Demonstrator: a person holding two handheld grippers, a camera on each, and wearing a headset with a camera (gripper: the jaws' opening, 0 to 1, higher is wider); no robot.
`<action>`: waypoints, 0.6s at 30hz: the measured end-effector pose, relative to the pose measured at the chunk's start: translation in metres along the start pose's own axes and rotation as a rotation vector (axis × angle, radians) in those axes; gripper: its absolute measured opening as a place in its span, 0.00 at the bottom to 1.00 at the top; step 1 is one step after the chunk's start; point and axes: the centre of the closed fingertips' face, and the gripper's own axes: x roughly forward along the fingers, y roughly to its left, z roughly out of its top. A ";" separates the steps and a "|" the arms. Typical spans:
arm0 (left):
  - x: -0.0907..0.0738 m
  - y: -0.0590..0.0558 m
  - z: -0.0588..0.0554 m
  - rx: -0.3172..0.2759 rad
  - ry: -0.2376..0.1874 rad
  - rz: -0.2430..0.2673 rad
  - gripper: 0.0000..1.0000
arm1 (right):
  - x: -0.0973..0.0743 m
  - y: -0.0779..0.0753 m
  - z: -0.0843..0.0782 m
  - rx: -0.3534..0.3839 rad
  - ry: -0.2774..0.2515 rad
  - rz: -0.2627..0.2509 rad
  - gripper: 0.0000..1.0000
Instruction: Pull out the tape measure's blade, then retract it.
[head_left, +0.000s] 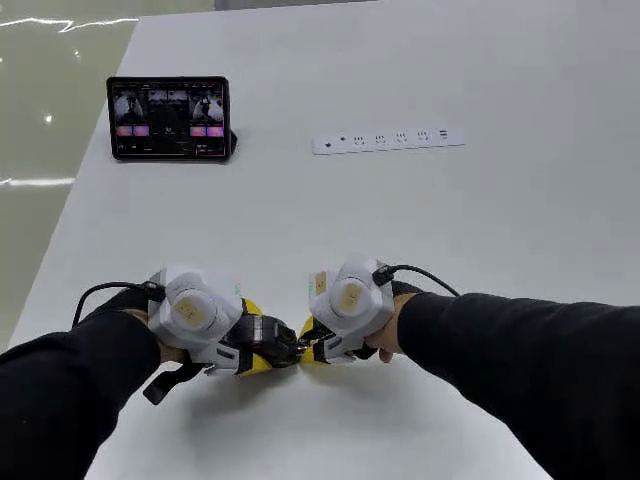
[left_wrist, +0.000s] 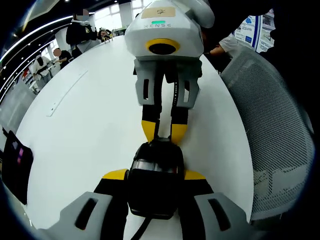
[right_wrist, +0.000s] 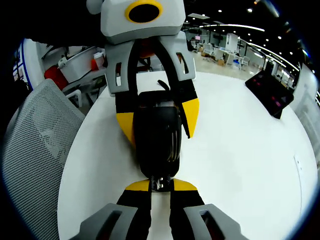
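Note:
The black tape measure (head_left: 272, 342) lies just above the white table's front, clamped between the yellow-tipped jaws of my left gripper (head_left: 258, 346). In the left gripper view its case (left_wrist: 155, 177) sits between my jaws. My right gripper (head_left: 311, 347) faces it from the right, tip to tip. In the right gripper view my right gripper (right_wrist: 160, 185) is shut on the small metal blade tip at the mouth of the case (right_wrist: 159, 137). In the left gripper view the right gripper (left_wrist: 162, 132) also pinches that tip. Hardly any blade shows between case and tip.
A tablet (head_left: 170, 118) with a lit screen stands at the back left of the white table (head_left: 400, 230). A white power strip (head_left: 388, 139) lies at the back centre. A grey mesh chair (left_wrist: 272, 130) stands beside the table's near edge.

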 end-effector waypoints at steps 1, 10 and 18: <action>0.000 0.000 0.000 0.000 -0.001 0.001 0.34 | 0.001 0.000 0.000 -0.005 0.002 0.000 0.09; 0.000 0.000 0.000 0.011 0.009 -0.010 0.33 | -0.003 0.001 -0.005 -0.003 0.007 -0.014 0.10; 0.000 0.000 0.001 0.002 0.010 -0.018 0.34 | -0.006 0.001 -0.011 0.023 0.010 -0.013 0.10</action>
